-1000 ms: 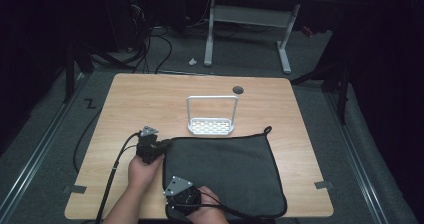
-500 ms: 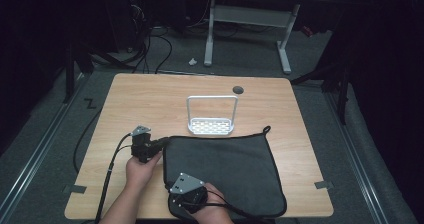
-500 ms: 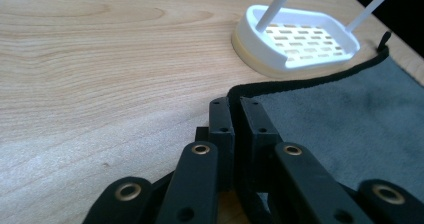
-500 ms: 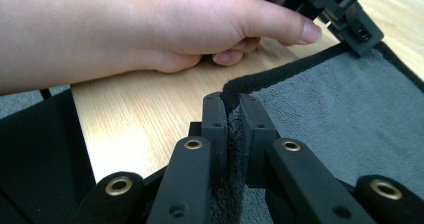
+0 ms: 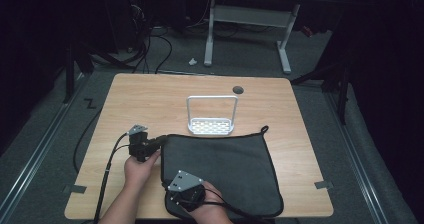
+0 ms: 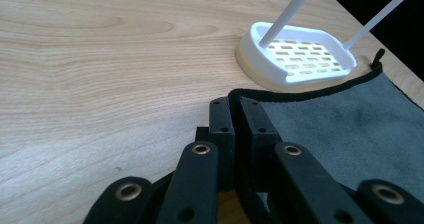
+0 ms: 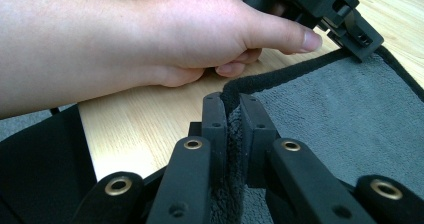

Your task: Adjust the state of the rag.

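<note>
Both hand-held grippers pinch the grey cloth (image 5: pixel 220 169): the left hand-held gripper (image 5: pixel 159 140) its upper-left corner, the right hand-held gripper (image 5: pixel 169 188) its lower-left edge. A white rack (image 5: pixel 211 126) stands just above the cloth at mid-frame on the desk (image 5: pixel 150 99), with nothing between.

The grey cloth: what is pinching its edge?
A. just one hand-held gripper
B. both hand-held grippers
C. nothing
B: the left hand-held gripper and the right hand-held gripper each have their jaws closed on the black-trimmed edge of the cloth.

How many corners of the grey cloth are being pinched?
2. The left gripper pinches the cloth's far left corner, beside the white rack. The right gripper pinches the near left corner by the table edge. The two right corners lie free.
</note>
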Action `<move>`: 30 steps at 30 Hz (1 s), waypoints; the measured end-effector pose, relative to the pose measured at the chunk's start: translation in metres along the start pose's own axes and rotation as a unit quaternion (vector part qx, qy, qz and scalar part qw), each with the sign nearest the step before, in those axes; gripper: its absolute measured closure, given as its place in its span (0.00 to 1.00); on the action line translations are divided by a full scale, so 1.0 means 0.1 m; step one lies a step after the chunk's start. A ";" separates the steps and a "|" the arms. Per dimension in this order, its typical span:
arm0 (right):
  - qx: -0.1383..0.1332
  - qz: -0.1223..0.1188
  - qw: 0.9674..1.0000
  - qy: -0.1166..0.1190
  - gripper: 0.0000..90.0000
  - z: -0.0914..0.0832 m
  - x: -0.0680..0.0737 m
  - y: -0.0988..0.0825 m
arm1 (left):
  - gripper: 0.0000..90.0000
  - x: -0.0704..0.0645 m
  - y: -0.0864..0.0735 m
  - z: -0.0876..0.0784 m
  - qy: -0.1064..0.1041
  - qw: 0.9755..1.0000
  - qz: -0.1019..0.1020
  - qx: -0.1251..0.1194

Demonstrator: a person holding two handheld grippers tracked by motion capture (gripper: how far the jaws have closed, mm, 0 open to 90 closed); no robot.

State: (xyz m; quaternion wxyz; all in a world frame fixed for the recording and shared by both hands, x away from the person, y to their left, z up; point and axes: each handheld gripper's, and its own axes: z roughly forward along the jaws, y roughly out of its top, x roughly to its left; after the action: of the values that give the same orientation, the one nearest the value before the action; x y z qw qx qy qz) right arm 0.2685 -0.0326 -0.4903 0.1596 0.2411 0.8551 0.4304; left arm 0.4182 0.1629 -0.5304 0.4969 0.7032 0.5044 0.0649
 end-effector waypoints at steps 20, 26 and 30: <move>-0.033 -0.042 0.996 0.072 0.93 0.54 0.64 0.61 | 0.95 0.57 0.05 -1.09 0.076 0.997 -0.015 -0.013; -0.038 -0.045 0.996 0.068 0.93 0.50 0.63 0.65 | 0.95 0.55 0.06 -1.07 0.074 0.997 -0.023 -0.014; -0.044 -0.040 0.997 0.053 0.93 0.36 0.53 0.59 | 0.95 0.39 0.10 -0.91 0.058 0.998 -0.020 -0.018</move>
State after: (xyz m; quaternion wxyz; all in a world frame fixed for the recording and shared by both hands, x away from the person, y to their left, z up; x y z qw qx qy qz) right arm 0.2579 0.0506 -0.4663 0.1411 0.1766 0.8516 0.4730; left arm 0.3901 0.2507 -0.4934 0.4801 0.6793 0.5450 0.1047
